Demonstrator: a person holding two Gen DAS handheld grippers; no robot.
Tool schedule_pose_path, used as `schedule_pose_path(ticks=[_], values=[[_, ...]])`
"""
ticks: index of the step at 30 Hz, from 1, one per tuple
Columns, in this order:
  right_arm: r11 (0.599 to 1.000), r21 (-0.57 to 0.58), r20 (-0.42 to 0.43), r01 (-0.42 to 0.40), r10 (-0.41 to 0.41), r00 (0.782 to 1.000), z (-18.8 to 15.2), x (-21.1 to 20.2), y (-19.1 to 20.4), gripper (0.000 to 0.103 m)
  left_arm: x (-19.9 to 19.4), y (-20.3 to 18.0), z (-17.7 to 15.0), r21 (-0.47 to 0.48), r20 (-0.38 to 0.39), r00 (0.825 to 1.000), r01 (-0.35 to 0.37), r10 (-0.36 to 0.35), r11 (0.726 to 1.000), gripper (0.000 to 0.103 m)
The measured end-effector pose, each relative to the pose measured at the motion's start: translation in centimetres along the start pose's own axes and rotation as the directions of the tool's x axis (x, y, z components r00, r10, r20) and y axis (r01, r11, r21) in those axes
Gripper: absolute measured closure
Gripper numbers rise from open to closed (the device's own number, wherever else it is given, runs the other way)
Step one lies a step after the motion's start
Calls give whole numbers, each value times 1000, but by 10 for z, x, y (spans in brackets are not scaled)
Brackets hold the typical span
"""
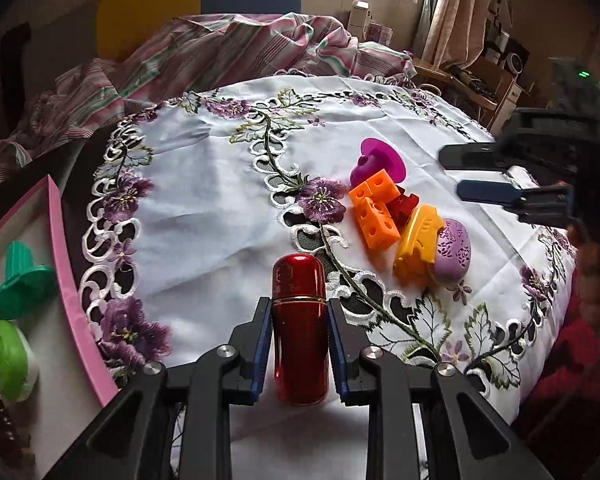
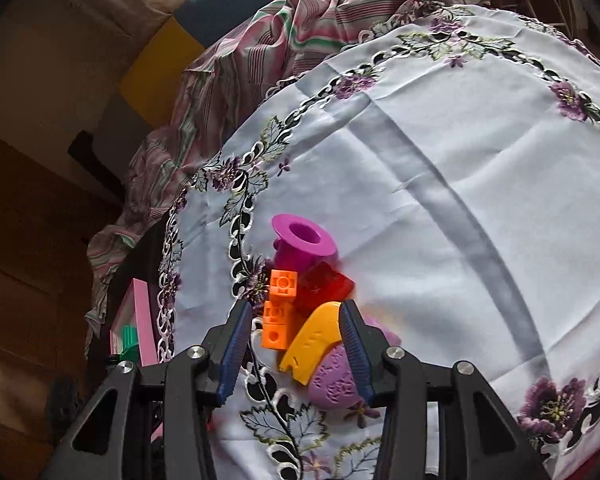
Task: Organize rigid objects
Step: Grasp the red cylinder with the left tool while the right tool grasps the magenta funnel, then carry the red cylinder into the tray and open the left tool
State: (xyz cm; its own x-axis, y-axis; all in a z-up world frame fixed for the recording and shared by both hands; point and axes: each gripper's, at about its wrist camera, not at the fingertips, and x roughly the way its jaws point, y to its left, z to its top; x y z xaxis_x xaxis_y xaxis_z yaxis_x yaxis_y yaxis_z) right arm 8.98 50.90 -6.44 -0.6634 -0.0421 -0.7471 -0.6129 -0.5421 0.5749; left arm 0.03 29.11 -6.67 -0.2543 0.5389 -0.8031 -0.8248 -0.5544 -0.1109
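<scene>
We see left gripper (image 1: 298,312) clenched on red capsule-shaped bottle (image 1: 299,328), held over embroidered tablecloth (image 1: 204,208). Pink-rimmed tray (image 1: 66,280) lies just left, green pieces (image 1: 20,280) already inside. Right gripper (image 2: 296,340) parted, grasping nothing, jaws straddling yellow piece (image 2: 312,340) in toy pile beside orange block (image 2: 278,312) and purple oval (image 2: 336,380). We judge: carry step; next, bottle goes leftward into tray.

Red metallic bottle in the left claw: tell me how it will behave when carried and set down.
The red metallic bottle looks rigid, so it should not deform between the left claw pads. Its glossy surface may slip under a light grip. Being tall, narrow and round, it could tip on the wrinkled embroidered tablecloth, then probably roll.
</scene>
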Motion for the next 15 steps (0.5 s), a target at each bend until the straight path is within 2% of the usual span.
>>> schedule_pose_path(ticks=[5, 7, 9, 13, 15], values=[[996, 46, -54, 81, -78, 995, 20, 51, 4, 57, -33, 9, -10, -30, 45, 999, 9, -7, 1000, 77], [994, 30, -15, 106, -106, 994, 30, 60, 8, 57, -44, 17, -14, -52, 58, 998, 10, -7, 999, 77], [991, 33, -21, 128, -127, 992, 38, 68, 12, 57, -54, 24, -17, -75, 73, 997, 12, -7, 997, 77], [980, -27, -59, 198, -199, 978, 47, 95, 19, 59, -69, 35, -23, -90, 102, 994, -21, 30, 996, 77], [960, -107, -31, 257, -262, 965, 47, 100, 31, 63, -75, 41, -26, -112, 105, 994, -30, 42, 993, 77]])
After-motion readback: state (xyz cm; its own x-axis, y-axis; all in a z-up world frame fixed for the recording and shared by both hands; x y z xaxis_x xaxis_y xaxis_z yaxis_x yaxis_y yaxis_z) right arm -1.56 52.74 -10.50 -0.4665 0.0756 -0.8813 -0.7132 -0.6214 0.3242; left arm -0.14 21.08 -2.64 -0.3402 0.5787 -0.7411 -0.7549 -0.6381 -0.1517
